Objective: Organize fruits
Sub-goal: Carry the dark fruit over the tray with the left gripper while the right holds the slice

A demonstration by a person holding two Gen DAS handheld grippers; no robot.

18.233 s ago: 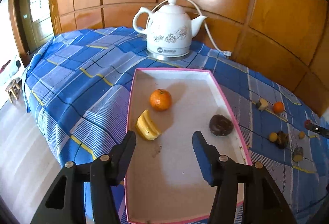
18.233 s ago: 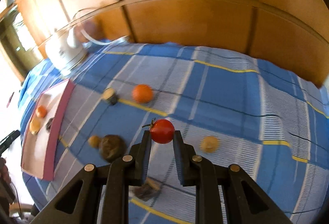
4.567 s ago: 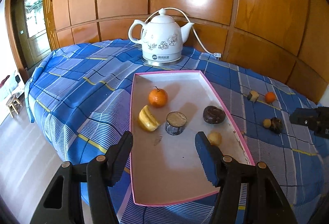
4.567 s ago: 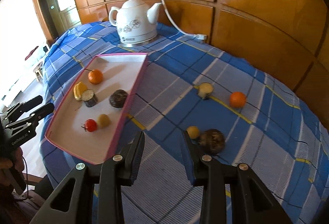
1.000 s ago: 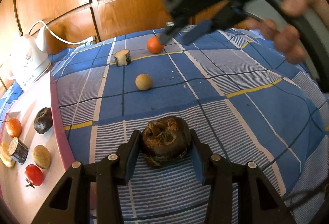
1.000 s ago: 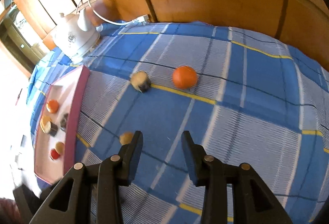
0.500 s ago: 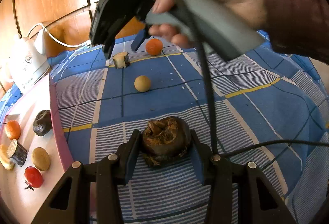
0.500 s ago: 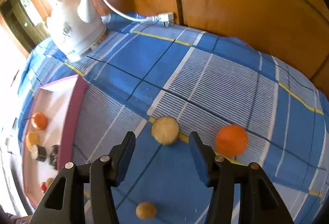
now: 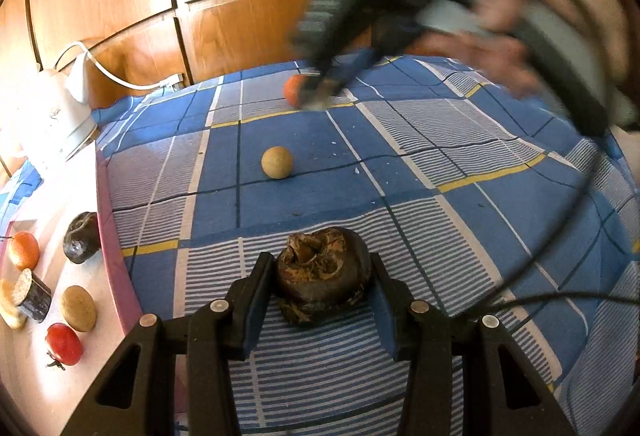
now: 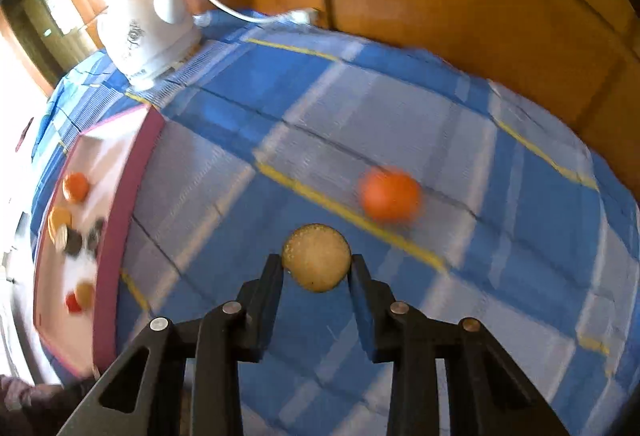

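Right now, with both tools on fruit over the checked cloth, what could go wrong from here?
1. The right tool pinches the round cut-faced piece only at its fingertips, so it could slip out during the carry.
2. The orange lies close beyond that piece; a sweep might knock it rolling.
3. The left tool brackets the lumpy dark fruit; its uneven shape may twist in the grip, and the tray's raised pink rim could catch it.
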